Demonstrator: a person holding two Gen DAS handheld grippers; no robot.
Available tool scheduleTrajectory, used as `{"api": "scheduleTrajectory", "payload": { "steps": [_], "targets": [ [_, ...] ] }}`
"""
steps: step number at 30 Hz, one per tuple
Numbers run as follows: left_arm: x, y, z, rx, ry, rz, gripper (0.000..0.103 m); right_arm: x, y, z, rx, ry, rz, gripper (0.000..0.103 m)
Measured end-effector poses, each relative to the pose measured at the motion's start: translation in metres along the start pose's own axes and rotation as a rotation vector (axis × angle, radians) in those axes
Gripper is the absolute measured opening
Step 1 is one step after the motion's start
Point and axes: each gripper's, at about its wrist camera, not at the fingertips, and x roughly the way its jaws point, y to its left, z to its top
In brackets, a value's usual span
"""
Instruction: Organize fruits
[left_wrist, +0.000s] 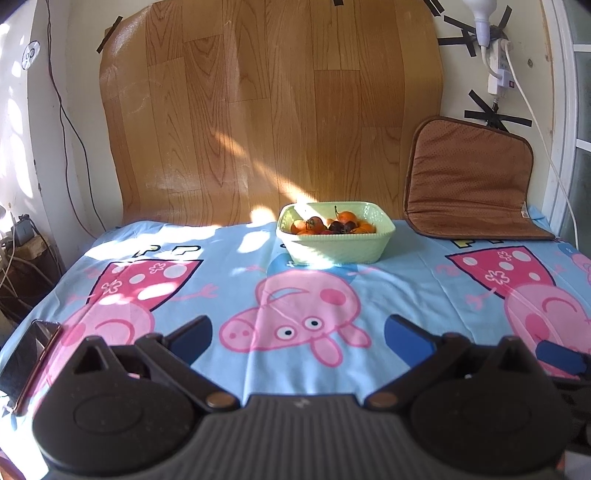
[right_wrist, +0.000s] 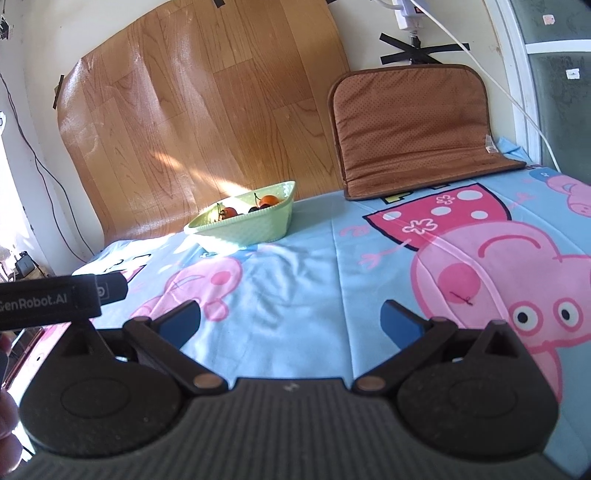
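Note:
A pale green basket (left_wrist: 364, 246) stands at the far middle of the table, holding orange fruits (left_wrist: 348, 216) and dark cherries (left_wrist: 338, 226). The right wrist view shows the same basket (right_wrist: 255, 229) from its right side, with orange fruit (right_wrist: 269, 200) showing over the rim. My left gripper (left_wrist: 297, 334) is open and hovers over the near part of the cartoon tablecloth, well short of the basket, with nothing between its blue fingers (left_wrist: 408, 334). My right gripper (right_wrist: 290, 323) is open too, empty, near the table's front and to the right of the left one.
A brown cushion (left_wrist: 469, 181) leans against the wall at the back right. A wood-pattern sheet (left_wrist: 266, 110) covers the wall behind the basket. A phone (left_wrist: 27, 360) lies at the front left table edge. The left gripper's body (right_wrist: 59, 297) crosses the right wrist view's left side.

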Motion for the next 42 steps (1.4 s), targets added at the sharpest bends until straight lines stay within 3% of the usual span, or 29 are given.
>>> {"api": "scheduleTrajectory", "payload": {
  "steps": [10,15,22,42],
  "targets": [
    [0.007,0.001,-0.004,0.011,0.017,0.024,0.103,0.003,-0.021,0.001,0.100,-0.031,-0.085,0.103],
    [0.010,0.002,-0.006,0.013,0.023,0.032,0.103,-0.009,-0.011,0.005,0.038,-0.121,-0.094,0.103],
    [0.017,0.005,-0.011,0.009,0.046,0.037,0.103,-0.016,0.000,0.005,-0.031,-0.173,-0.074,0.103],
    [0.033,0.012,-0.020,-0.012,0.099,0.018,0.103,-0.007,0.006,0.001,-0.045,-0.125,-0.040,0.103]
  ]
}}
